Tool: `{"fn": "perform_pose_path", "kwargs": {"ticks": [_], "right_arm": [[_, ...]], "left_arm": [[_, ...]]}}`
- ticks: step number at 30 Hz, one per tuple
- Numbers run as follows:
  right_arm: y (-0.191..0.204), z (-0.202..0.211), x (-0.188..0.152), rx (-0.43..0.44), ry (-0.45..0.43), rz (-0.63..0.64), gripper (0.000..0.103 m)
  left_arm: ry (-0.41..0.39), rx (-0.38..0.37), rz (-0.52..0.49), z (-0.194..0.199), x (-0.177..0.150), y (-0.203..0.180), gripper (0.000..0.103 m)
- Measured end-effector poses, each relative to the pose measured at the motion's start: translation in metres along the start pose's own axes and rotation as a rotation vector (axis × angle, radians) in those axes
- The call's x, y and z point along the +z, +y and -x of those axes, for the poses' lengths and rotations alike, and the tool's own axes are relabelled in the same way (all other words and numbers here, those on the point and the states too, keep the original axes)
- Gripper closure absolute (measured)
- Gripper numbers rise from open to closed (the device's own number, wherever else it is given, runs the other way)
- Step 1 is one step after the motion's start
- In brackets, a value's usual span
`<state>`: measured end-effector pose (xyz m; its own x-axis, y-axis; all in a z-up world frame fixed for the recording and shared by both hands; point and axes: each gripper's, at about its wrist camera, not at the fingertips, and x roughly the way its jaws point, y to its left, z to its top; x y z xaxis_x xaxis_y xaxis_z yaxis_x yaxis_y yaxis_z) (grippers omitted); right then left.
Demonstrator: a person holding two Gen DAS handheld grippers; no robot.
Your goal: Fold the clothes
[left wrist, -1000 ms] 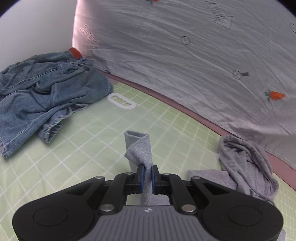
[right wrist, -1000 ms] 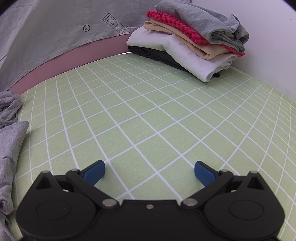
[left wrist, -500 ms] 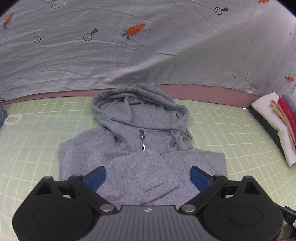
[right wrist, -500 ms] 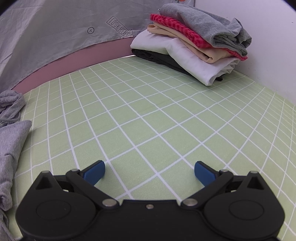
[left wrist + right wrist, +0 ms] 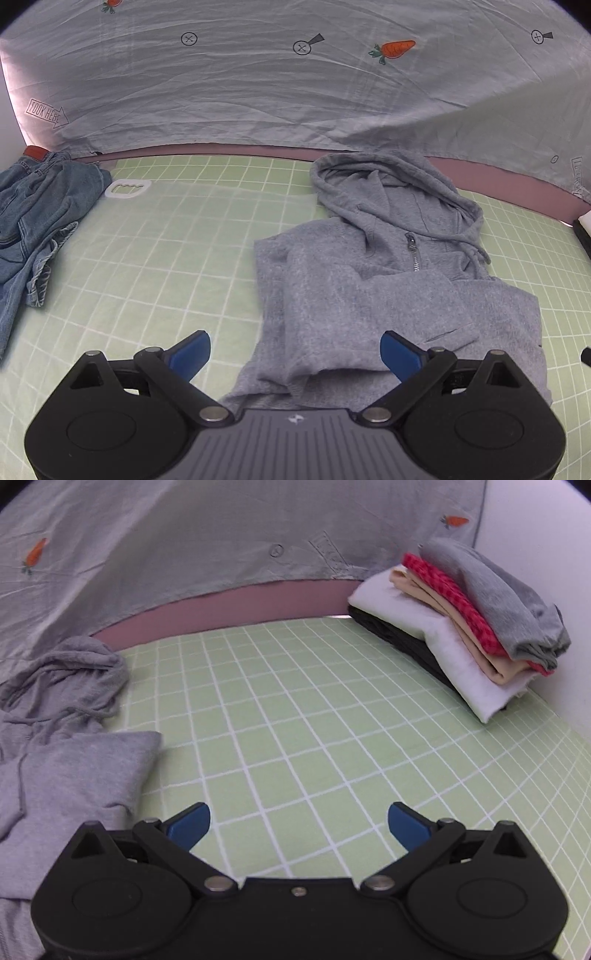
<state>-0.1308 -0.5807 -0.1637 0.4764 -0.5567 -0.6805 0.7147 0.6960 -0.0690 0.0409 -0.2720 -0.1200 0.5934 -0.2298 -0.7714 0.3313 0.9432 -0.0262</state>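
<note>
A grey zip hoodie lies flat on the green checked mat, hood toward the back, both sleeves folded across its chest. My left gripper hangs open above the hoodie's lower left part, nothing between its blue pads. In the right wrist view the same hoodie fills the left edge. My right gripper stands open over bare mat to the hoodie's right, holding nothing.
Crumpled blue jeans lie at the mat's left, a white plastic handle piece beside them. A stack of folded clothes sits at the back right against a white wall. A grey carrot-print sheet hangs behind the mat.
My left gripper let go of the grey sleeve and opened wide, then swung so the hoodie sits right of centre. The right gripper rose and turned left, bringing more hoodie into view.
</note>
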Motion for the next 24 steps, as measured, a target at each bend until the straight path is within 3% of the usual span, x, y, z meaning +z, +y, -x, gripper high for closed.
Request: {"fn": "perform_pose_path", "kwargs": {"ticks": [3,7,8,10,14,18,21,24], "right_arm": [[0.041,0.017,0.011,0.083,-0.063,0.076,0.0],[0.092,0.028,0.015,0.221,-0.082,0.124,0.001],[0.102,0.027,0.013,0.252,-0.072,0.124,0.004],[0.12,0.026,0.01,0.291,-0.055,0.12,0.018],[0.147,0.017,0.003,0.355,-0.007,0.134,0.023],[0.165,-0.002,0.001,0.414,0.04,0.185,0.054],[0.174,-0.016,-0.001,0.477,0.074,0.243,0.063],[0.174,-0.018,-0.002,0.504,0.08,0.285,0.088]], "left_arm": [[0.037,0.047,0.009,-0.002,0.0,0.015,0.005],[0.071,0.034,0.029,-0.011,0.0,0.031,0.005],[0.073,0.041,0.022,-0.013,0.001,0.031,0.005],[0.072,0.054,0.012,-0.017,0.004,0.034,0.005],[0.091,0.061,0.029,-0.029,0.007,0.037,0.005],[0.117,0.075,0.043,-0.043,0.006,0.034,0.005],[0.14,0.091,0.031,-0.051,0.004,0.03,0.005],[0.14,0.109,-0.003,-0.054,0.003,0.026,0.005]]}}
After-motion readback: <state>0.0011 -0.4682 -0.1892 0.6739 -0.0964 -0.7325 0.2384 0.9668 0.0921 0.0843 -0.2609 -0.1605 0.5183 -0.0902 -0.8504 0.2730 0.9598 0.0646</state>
